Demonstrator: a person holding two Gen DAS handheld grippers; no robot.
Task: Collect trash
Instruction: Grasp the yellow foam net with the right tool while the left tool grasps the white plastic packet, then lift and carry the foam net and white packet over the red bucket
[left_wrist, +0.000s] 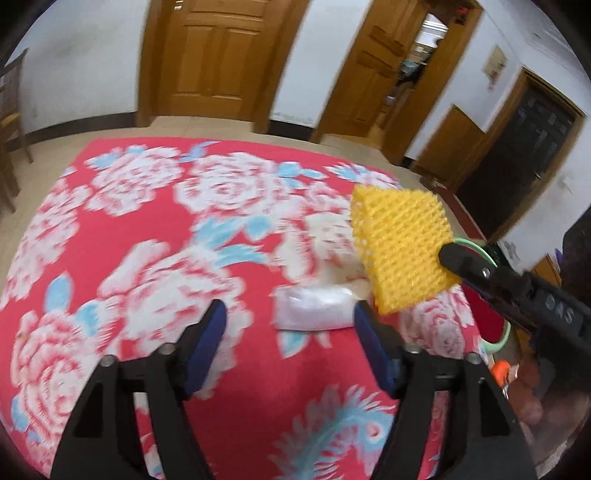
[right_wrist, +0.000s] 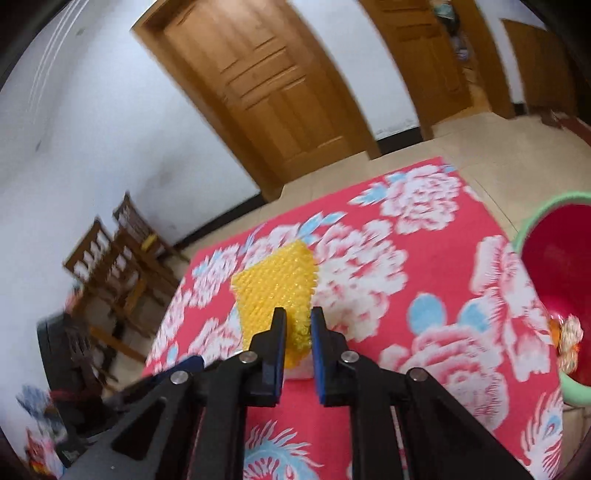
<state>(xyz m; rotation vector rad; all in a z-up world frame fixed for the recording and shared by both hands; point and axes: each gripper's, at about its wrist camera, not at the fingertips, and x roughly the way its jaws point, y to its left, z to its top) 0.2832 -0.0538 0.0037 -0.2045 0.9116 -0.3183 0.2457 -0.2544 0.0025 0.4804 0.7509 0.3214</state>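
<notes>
Yellow foam net (right_wrist: 275, 286) is pinched in the right gripper (right_wrist: 298, 325) and held above the floral tablecloth (left_wrist: 155, 221), likely for dropping into the red bin (right_wrist: 557, 280), while left gripper (left_wrist: 290, 317) is spread before white wrapper (left_wrist: 314, 308).

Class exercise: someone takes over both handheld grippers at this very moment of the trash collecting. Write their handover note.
Right gripper: shut on the yellow foam net, lifted above the floral tablecloth.
Left gripper: open, empty, aimed at the white plastic packet lying on the cloth.
Bin: red, green-rimmed, beside the table on the right, some trash already inside.
Done: net picked up.
Left: drop the net in the bin, grasp and bin the packet.
</notes>
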